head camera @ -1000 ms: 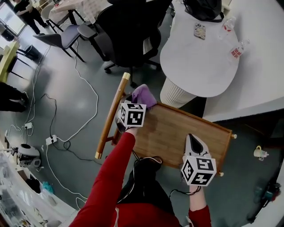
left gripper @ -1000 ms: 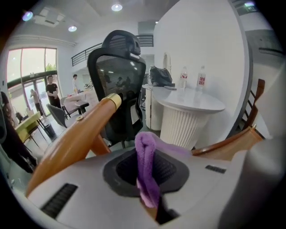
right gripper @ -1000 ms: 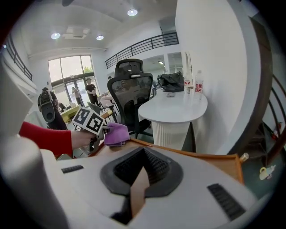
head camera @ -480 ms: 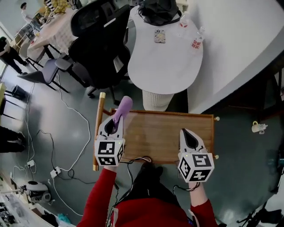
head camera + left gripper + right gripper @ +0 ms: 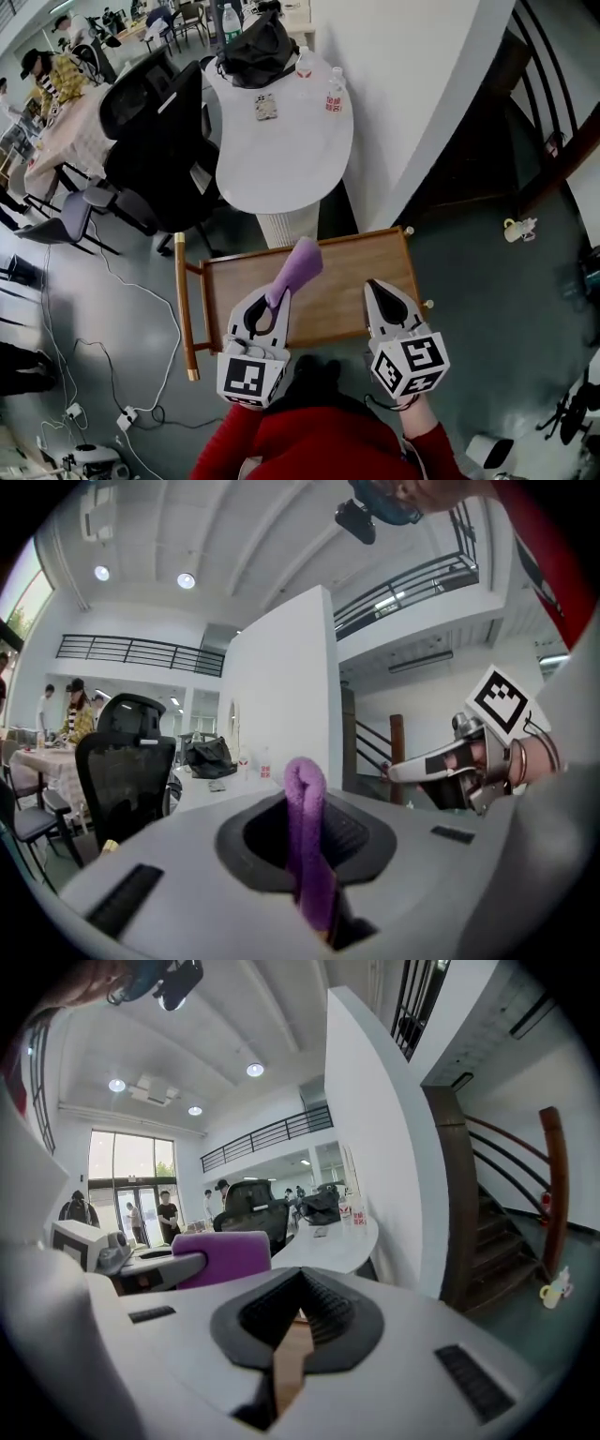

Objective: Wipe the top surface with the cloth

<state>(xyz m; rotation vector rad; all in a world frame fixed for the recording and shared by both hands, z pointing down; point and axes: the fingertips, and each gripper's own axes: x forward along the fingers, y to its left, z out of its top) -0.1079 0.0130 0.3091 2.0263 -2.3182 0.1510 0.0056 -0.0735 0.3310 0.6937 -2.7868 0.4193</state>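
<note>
The wooden top [image 5: 349, 274] with a raised rim lies just ahead of me. Above its middle my left gripper [image 5: 277, 294] is shut on a purple cloth [image 5: 298, 265], which sticks out forward past the fingertips. From the left gripper view the cloth [image 5: 306, 827] stands as a folded strip pinched between the jaws. My right gripper [image 5: 372, 285] is shut and empty over the right part of the top. In the right gripper view only a thin slit shows between the jaws, with wood [image 5: 289, 1358] behind it, and the cloth [image 5: 221, 1255] shows to the left.
A white rounded table [image 5: 281, 155] stands beyond the top with a black bag [image 5: 251, 47], a phone [image 5: 266, 106] and bottles [image 5: 335, 94]. A black office chair [image 5: 155, 122] is at the far left, cables [image 5: 122, 309] lie on the floor, and a white wall [image 5: 403, 84] is at the right.
The left gripper has carried the cloth from the top's far-left corner toward its middle. The right gripper has stayed shut at the right side. The head view has swung.
</note>
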